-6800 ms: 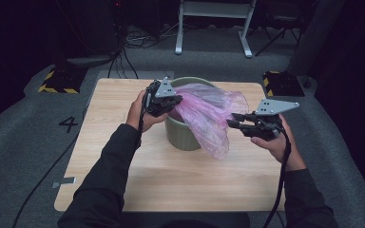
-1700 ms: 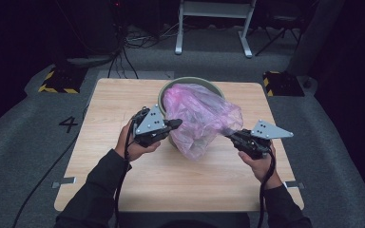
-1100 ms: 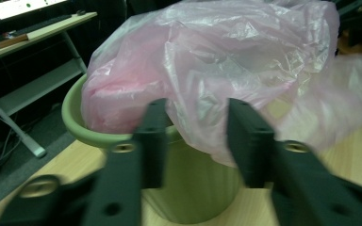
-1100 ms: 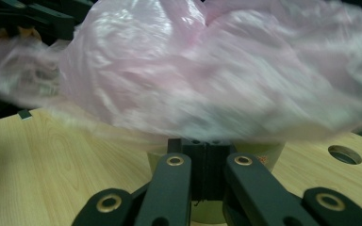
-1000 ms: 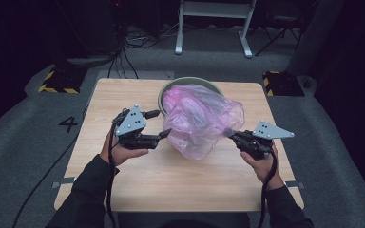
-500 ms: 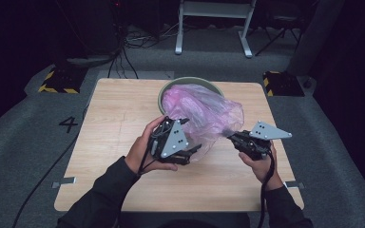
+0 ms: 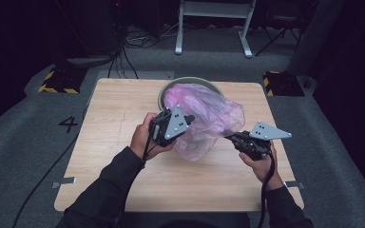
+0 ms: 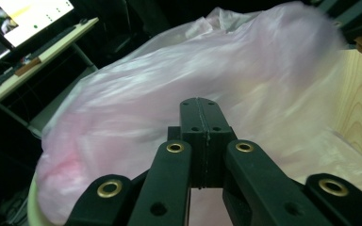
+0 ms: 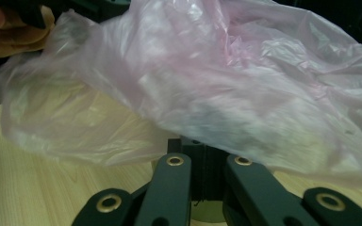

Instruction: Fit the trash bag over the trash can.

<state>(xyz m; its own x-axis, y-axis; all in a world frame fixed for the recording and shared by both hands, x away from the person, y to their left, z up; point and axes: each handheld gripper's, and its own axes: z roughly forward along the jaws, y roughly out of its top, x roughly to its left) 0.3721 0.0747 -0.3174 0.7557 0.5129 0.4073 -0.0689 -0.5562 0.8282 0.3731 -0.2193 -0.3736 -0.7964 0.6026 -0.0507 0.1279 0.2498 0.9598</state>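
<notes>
Here, thin crinkled pink plastic bag (image 7: 204, 118) billows over round bin (image 7: 171, 90).

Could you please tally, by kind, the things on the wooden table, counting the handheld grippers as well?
Pink plastic bag: 1
Green bin: 1
Handheld grippers: 2, the left gripper and the right gripper
Total: 4
</notes>
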